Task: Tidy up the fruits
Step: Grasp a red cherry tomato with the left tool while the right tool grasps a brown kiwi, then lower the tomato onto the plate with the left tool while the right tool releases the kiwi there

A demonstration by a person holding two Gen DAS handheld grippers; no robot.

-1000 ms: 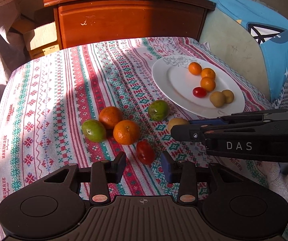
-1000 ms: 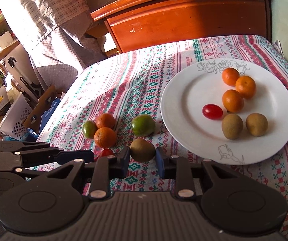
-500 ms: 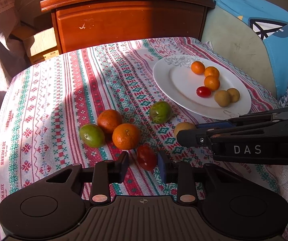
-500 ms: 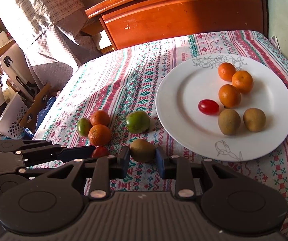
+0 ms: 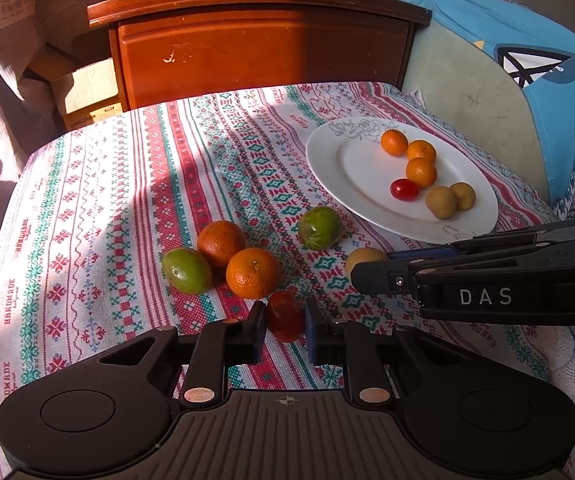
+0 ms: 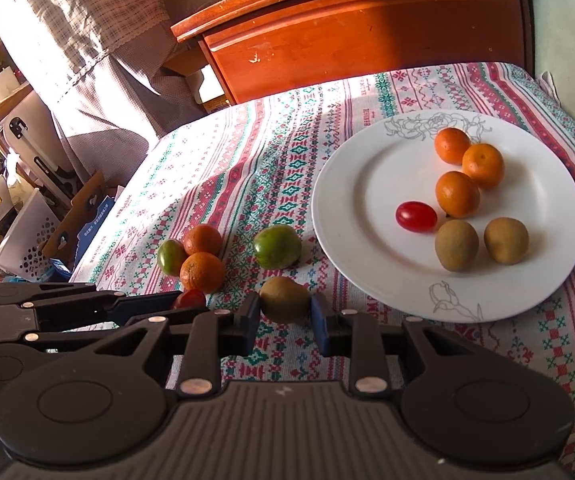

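Note:
My left gripper (image 5: 285,320) is shut on a small red tomato (image 5: 283,312) that rests on the patterned tablecloth (image 5: 127,200). To its right, my right gripper (image 6: 285,309) is shut on a brown kiwi (image 6: 285,298), also low on the cloth. Beyond them lie two oranges (image 5: 252,273) and two green fruits (image 5: 320,227) loose on the cloth. The white plate (image 6: 359,184) at the right holds three small oranges (image 6: 457,194), a red tomato (image 6: 416,217) and two kiwis (image 6: 456,245).
A wooden cabinet (image 5: 263,52) stands behind the table with a red box on top. A blue cushion (image 5: 547,92) leans at the right. In the right wrist view, a curtain (image 6: 87,60), boxes and a white basket (image 6: 27,240) crowd the floor at the left.
The left gripper's jaws have closed in from either side onto the red tomato. The right gripper has kept its hold on the kiwi and stayed in place.

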